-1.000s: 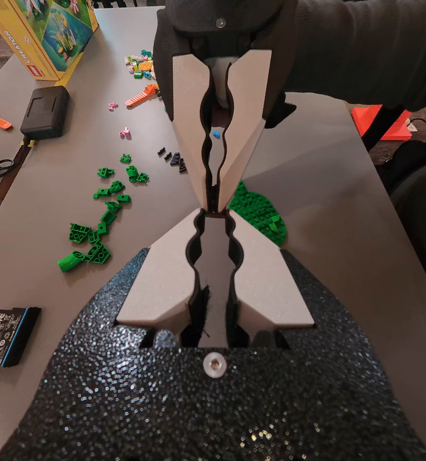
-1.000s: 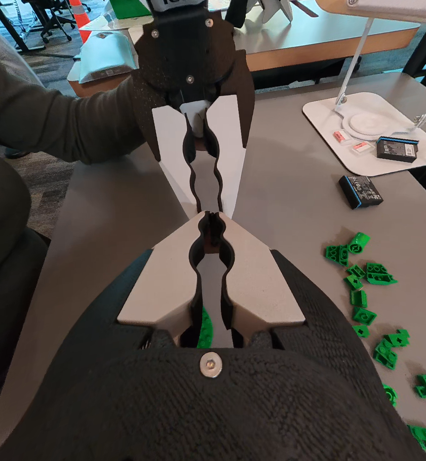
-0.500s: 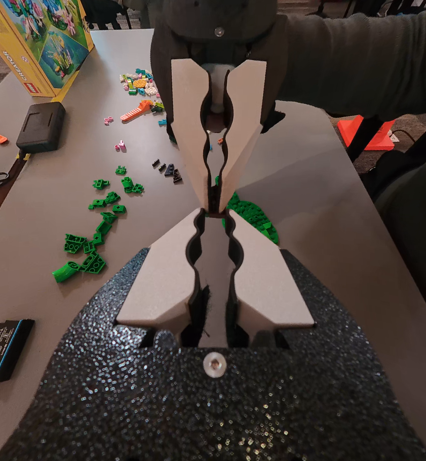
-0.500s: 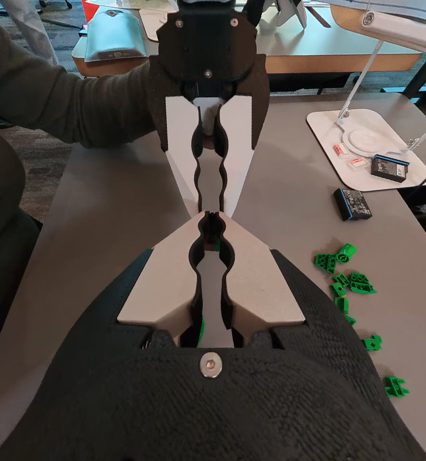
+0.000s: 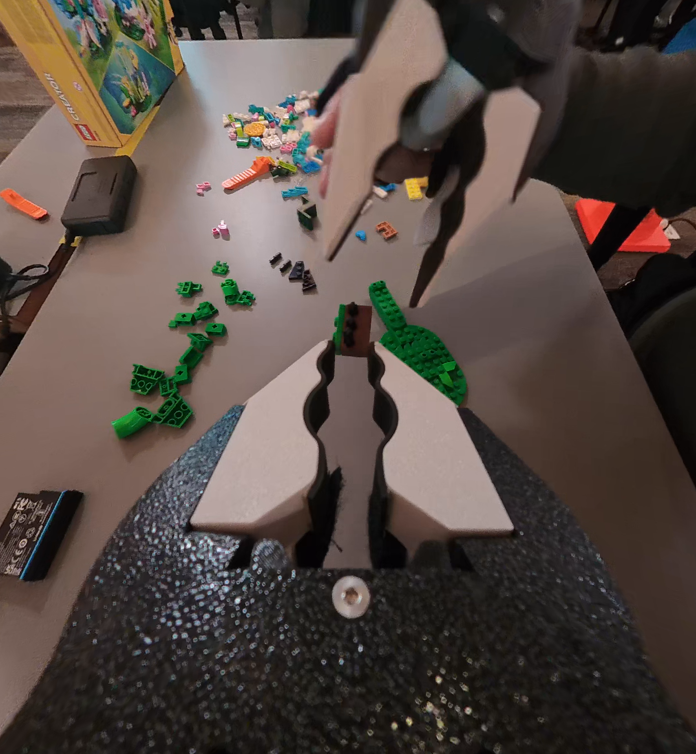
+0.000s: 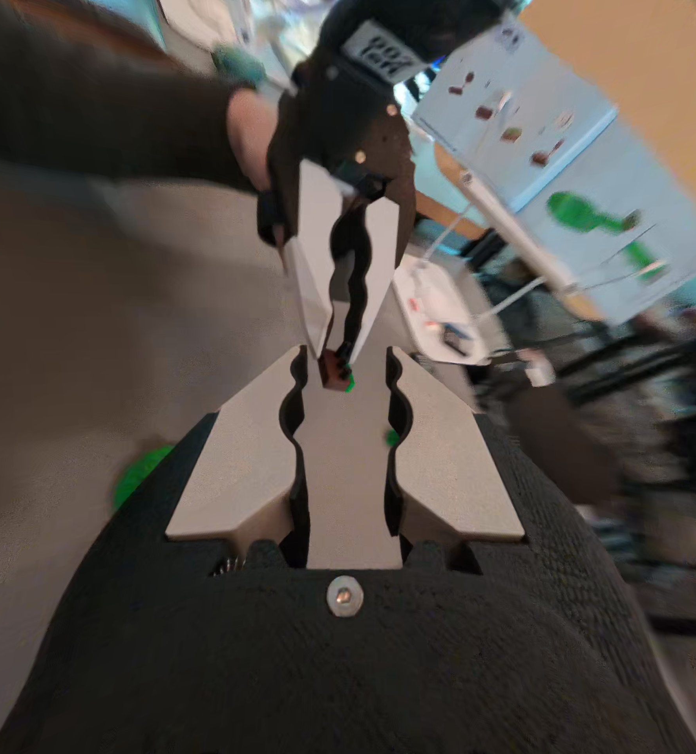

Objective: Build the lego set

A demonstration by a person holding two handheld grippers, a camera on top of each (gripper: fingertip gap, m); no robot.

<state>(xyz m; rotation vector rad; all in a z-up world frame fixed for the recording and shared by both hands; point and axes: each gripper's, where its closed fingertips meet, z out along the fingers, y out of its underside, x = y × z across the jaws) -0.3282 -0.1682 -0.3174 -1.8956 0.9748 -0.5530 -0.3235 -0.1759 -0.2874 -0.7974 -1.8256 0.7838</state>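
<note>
My left gripper (image 5: 350, 349) is shut on a small brown, green and black lego assembly (image 5: 352, 330) and holds it above the table. The green leaf-shaped plate (image 5: 419, 351) lies on the table just to its right. My right gripper (image 5: 371, 280) is open, empty and blurred, raised beyond the assembly and tilted. In the right wrist view my right gripper (image 6: 347, 351) stands open, with the left gripper (image 6: 336, 355) ahead of it pinching the assembly (image 6: 334, 373). The green plate (image 6: 142, 473) shows blurred at the lower left.
Loose green pieces (image 5: 183, 355), a few black pieces (image 5: 295, 271) and a mixed coloured pile (image 5: 272, 130) with an orange separator (image 5: 248, 175) lie on the grey table. A yellow box (image 5: 105, 69), a black adapter (image 5: 99, 196) and a black battery (image 5: 32, 534) are on the left. An instruction sheet (image 6: 582, 163) stands on the right. Only a small space, under 4 cm, lies between the two pairs of fingers. Left tips and right tips are each some 15 centimeters from the green leaf-shaped plate (image 5: 419, 351).
My right gripper has opened, let go of the assembly and swung up and away, tilting. My left gripper still holds the assembly.
</note>
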